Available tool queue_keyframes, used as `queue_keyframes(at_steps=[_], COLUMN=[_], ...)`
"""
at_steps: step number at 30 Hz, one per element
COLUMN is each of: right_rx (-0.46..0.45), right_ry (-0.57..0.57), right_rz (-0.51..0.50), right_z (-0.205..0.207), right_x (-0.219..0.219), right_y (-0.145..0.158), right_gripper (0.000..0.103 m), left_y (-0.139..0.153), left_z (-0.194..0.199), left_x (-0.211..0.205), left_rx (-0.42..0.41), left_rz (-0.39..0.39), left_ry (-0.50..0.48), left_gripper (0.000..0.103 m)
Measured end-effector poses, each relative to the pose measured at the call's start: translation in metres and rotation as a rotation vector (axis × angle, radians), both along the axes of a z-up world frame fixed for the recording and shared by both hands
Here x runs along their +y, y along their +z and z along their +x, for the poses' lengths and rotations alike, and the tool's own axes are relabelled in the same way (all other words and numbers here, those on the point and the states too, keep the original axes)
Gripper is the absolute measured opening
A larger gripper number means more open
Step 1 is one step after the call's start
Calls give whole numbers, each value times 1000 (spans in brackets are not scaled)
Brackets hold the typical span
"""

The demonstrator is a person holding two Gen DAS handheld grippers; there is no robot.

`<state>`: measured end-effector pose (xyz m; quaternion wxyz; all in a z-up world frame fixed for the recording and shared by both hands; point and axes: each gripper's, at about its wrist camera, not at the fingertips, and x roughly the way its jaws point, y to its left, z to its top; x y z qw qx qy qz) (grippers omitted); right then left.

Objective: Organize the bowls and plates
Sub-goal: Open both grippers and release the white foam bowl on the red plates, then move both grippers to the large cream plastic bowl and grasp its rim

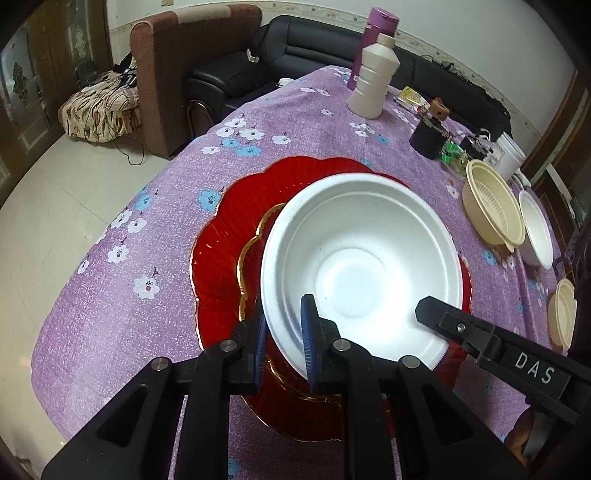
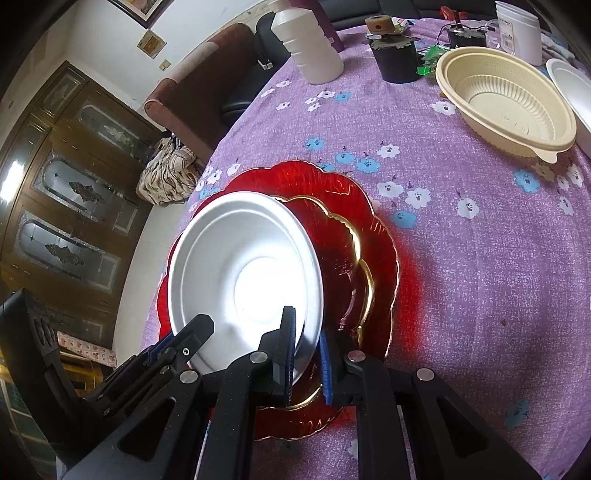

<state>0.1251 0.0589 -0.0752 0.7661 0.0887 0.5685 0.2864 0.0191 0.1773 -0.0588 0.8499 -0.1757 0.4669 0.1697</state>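
A white foam bowl (image 1: 354,266) (image 2: 243,273) sits tilted over a small gold-rimmed red plate (image 1: 255,254) (image 2: 354,266), which lies on a large scalloped red glass plate (image 1: 229,225) (image 2: 343,188). My left gripper (image 1: 284,347) is shut on the bowl's near-left rim, with one blue pad inside and one outside. My right gripper (image 2: 308,363) is shut on the bowl's opposite rim in the same way. In the left wrist view one black finger (image 1: 450,321) of the right gripper reaches over the bowl's right edge. The left gripper (image 2: 184,347) shows at the bowl's lower left in the right wrist view.
On the purple floral tablecloth (image 1: 295,122) (image 2: 480,258) stand a ribbed cream bowl (image 1: 491,206) (image 2: 506,99), a white bowl (image 1: 535,229) (image 2: 576,92), another cream bowl (image 1: 561,314), a white bottle (image 1: 373,81) (image 2: 314,48), a purple flask (image 1: 373,33), a dark cup (image 1: 428,140) (image 2: 397,62) and a white jar (image 1: 511,153) (image 2: 517,33). The table edge drops to the floor on the left.
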Motion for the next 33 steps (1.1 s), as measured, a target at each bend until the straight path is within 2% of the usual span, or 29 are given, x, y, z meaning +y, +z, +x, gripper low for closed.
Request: queue_keyframes(at_steps=[2,5,6,7,9,13,15,18,21,27,30,33], right_rx=[-10,-30,-39,-46,-50,-56,-77,-110,-95,-22,11,22], right_ry=[6,16,21,29,42,43,38,11,-65,-335,-411,-442], right_rz=[-3,-6,-11,-19,-37,-41,-27,10,76,220,260,278], right_z=[-1,-3,-3,-5,-6,-9,-12,-14,-5,28,47,64], right_x=[1,0,0,-1,-2,-14,-25,-52,-88,-178,-206,-221], right_y=[3,9,12,14,17,27,36,51,57,47,39,34], right_gripper=[14,21,25,27,39,54,66,73,74,76,76,76], left_y=[0,3,6,8,15,27,35,48,61,74,71,64], left_z=[-1,-5,-6,-8,-13,-18,-19,-12,6,62,94,127], left_x=[4,9,11,13,16,19,18,8,-13,-67,-89,-104], left_rx=[-1,-23,-39,-48,-94,-116,-132,-156,-169,-166,-146,-120], left_rz=[-21,-54,-69,-80,-122,-155,-159,-133,-106,-100,-124,-139], left_ry=[15,49,59,72,101,144,164,136,47,-124,-168,-173], left_gripper=[15,21,30,47,68,82,82,82,82,82,82,82])
